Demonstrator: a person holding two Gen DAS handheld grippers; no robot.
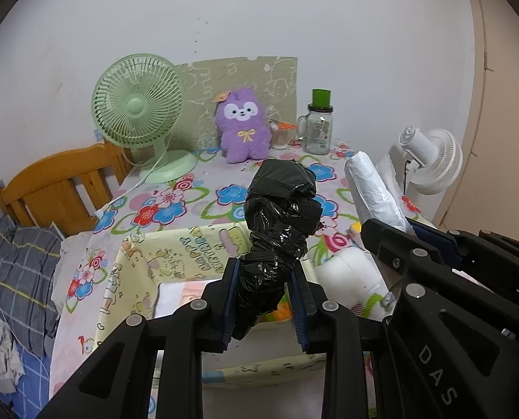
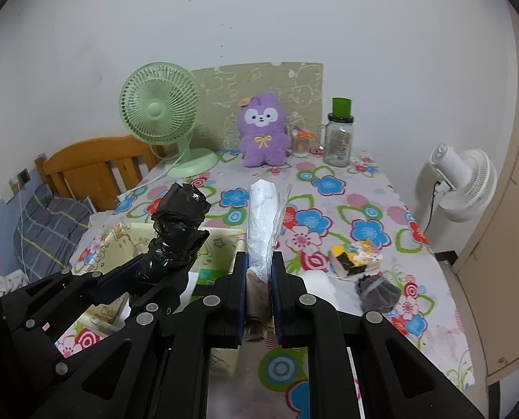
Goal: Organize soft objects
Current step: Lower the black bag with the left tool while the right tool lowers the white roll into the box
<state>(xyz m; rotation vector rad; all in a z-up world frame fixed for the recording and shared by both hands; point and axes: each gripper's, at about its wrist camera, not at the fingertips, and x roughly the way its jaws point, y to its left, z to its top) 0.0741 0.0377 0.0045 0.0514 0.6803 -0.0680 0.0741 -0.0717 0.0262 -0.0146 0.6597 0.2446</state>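
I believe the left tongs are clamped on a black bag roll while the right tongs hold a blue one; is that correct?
Not quite: the left tongs do grip the black bag roll, but the right tongs hold a white bag roll, as the right wrist view shows.

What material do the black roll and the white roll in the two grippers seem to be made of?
The black roll looks like thin plastic film, probably bin bags: it is glossy, with sharp crinkles and bright highlights. The white roll looks like thin translucent plastic, also bags perhaps: it is milky, wrinkled, with a loose clear edge. Its core seems to be brown cardboard, matte and dull.
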